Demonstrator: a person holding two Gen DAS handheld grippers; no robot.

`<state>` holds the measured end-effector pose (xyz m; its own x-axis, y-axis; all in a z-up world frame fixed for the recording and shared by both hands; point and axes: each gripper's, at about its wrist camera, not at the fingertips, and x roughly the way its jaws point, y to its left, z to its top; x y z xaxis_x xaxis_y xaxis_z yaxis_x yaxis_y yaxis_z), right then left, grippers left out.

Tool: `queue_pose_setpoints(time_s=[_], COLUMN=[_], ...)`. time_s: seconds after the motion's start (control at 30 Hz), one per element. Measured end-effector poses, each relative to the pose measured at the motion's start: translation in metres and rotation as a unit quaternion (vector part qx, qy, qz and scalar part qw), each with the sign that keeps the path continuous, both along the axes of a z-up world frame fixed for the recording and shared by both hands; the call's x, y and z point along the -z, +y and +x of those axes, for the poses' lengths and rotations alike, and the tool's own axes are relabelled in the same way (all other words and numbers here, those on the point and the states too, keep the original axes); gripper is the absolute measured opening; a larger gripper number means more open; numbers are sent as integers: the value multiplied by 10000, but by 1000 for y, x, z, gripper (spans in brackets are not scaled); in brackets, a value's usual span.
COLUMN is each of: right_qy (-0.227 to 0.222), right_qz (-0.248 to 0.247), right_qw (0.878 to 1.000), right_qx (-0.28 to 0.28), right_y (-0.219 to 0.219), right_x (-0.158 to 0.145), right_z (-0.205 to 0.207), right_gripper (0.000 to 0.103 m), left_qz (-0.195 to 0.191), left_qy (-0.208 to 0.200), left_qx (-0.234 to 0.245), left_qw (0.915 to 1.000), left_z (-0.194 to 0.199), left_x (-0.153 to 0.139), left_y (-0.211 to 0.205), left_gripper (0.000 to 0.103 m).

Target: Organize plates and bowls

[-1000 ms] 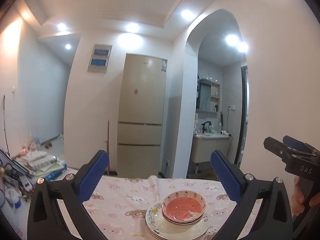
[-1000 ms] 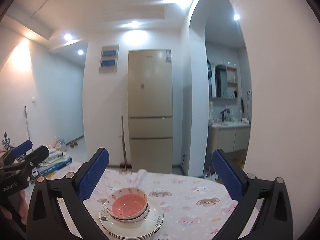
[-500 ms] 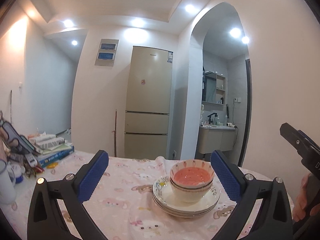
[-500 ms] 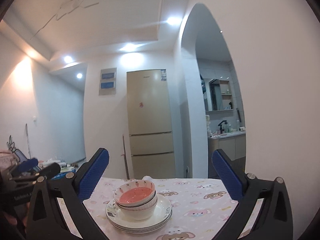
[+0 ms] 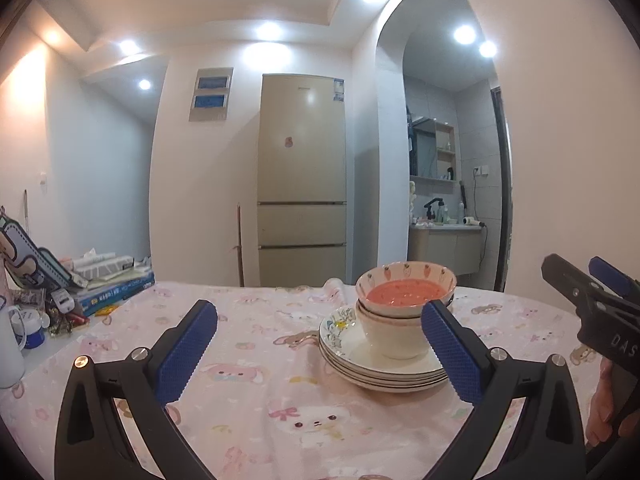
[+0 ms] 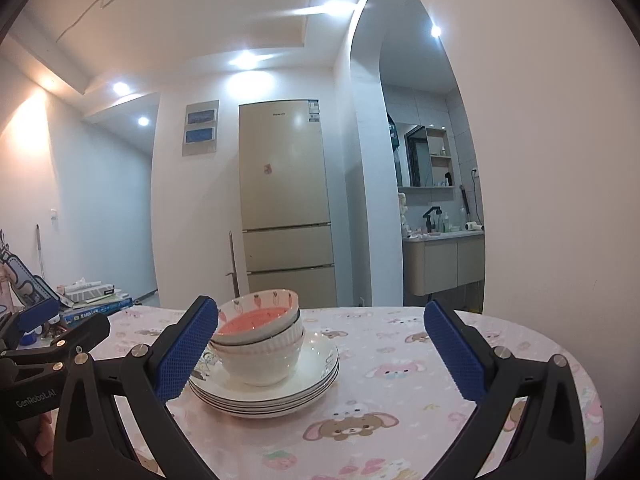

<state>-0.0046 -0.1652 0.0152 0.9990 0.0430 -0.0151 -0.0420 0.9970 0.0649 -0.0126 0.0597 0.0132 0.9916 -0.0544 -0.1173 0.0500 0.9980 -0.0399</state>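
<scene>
Our left gripper (image 5: 318, 354) and right gripper (image 6: 320, 354) both stand wide open and hold nothing, level and low over the table (image 6: 400, 420). The bowls (image 6: 262, 344) sit nested on the stack of plates (image 6: 280, 394), which rests on the tablecloth between the two grippers. We judge the stacking done or nearly so; next we would lift the stack, closing carefully on a rim.
</scene>
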Motion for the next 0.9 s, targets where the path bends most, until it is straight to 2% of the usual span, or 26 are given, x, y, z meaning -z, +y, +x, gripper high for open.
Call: queue_pose_setpoints(time_s=[0.17,0.23,0.3,0.33,0.37,0.43,0.53,0.6,0.9], right_qy=[333,677,1314,1503,1461,1203,1384,1370,1370], right_qz=[-137,-188,-204,-302,-387,-397,-366,-332,-315], right_qw=[9993,9972,9892,9869,9880,9912,9893,9899,9900], right_qx=[-59,-269,-613,-499,-333,-377,-286,-173,-83], right_y=[2,7,11,14,16,16,13,11,9], right_x=[5,11,19,22,21,19,20,19,19], right_z=[9,21,41,47,44,34,38,39,41], right_gripper=[103,103,103,103,103,103,103,103,103], left_qz=[-217,-218,-247,-254,-247,-187,-19,97,67], left_qy=[231,419,535,572,605,694,885,860,883], left_qx=[-135,-199,-208,-209,-205,-215,-206,-201,-245], left_qw=[9994,9987,9980,9978,9977,9972,9959,9960,9958], left_z=[14,22,26,27,26,29,34,32,33], left_x=[1,5,9,10,14,18,23,23,24], left_y=[10,11,12,12,12,9,2,-3,-1], left_gripper=[103,103,103,103,103,103,103,103,103])
